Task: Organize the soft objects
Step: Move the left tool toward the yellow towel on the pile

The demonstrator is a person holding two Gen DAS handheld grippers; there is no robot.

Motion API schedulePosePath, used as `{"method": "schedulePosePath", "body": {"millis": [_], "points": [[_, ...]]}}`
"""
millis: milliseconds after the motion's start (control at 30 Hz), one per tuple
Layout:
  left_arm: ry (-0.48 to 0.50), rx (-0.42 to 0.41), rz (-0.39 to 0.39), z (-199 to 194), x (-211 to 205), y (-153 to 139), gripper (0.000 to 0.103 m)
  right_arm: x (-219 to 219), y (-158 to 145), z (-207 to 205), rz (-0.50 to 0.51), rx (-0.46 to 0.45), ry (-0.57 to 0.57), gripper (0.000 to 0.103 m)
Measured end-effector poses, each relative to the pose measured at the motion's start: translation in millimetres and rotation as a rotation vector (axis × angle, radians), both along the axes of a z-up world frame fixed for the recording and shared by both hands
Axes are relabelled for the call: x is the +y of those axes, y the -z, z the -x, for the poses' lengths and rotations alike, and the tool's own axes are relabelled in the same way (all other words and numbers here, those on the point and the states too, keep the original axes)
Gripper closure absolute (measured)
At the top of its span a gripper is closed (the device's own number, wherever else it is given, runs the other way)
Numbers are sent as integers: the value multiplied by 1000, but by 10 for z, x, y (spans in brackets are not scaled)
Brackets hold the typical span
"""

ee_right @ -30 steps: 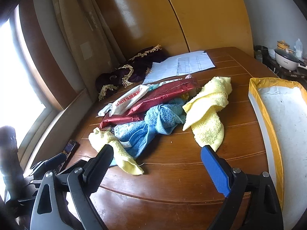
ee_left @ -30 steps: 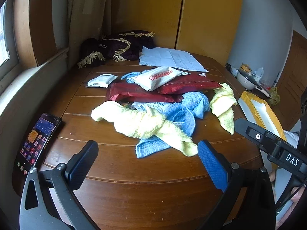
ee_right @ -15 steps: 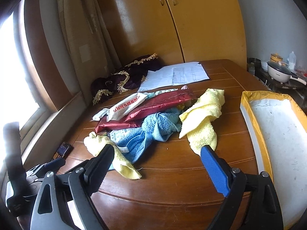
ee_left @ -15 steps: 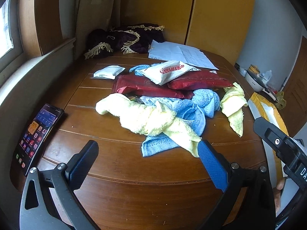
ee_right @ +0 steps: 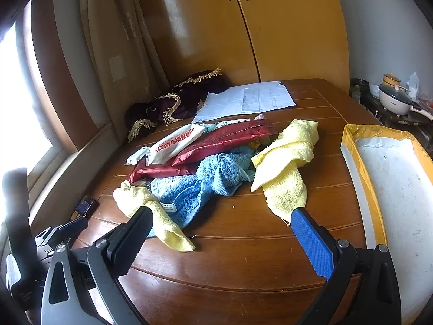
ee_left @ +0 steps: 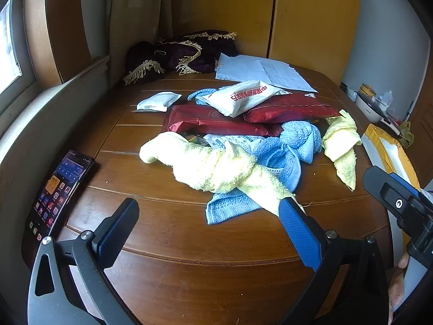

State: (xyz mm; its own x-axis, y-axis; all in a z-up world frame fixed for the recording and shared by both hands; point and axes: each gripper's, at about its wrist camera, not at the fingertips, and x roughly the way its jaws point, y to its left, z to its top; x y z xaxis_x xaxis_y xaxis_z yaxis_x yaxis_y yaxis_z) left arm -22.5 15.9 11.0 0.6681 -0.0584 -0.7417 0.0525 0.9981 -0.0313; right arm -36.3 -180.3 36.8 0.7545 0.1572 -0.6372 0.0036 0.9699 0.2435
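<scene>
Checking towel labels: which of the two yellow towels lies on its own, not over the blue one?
The yellow towel nearest the white tray; the other yellow towel drapes over the blue towel.

Two yellow towels (ee_left: pixel 216 168) (ee_right: pixel 286 162) lie on the table (ee_left: pixel 189 238), with what looks like one blue towel (ee_left: pixel 286 151), perhaps two tangled. Two red packets (ee_left: pixel 216 122) (ee_left: pixel 289 108), two white packets (ee_left: pixel 238 96) (ee_left: pixel 158 101) at 11 o'clock. One phone (ee_left: pixel 54 189) at 9 o'clock, one box (ee_right: pixel 400 189) at 3 o'clock.
</scene>
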Motion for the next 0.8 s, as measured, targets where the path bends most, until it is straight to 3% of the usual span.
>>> {"method": "schedulePosePath", "body": {"millis": [367, 567, 800], "points": [[-9, -8, -2, -62, 35, -31, 0, -29, 8, -97, 7, 16, 5, 1], [-26, 42, 83, -145, 180, -14, 0, -44, 2, -104, -5, 10, -6, 7], [-52, 108, 190, -333, 311, 1, 7, -4, 23, -158, -23, 25, -41, 18]]}}
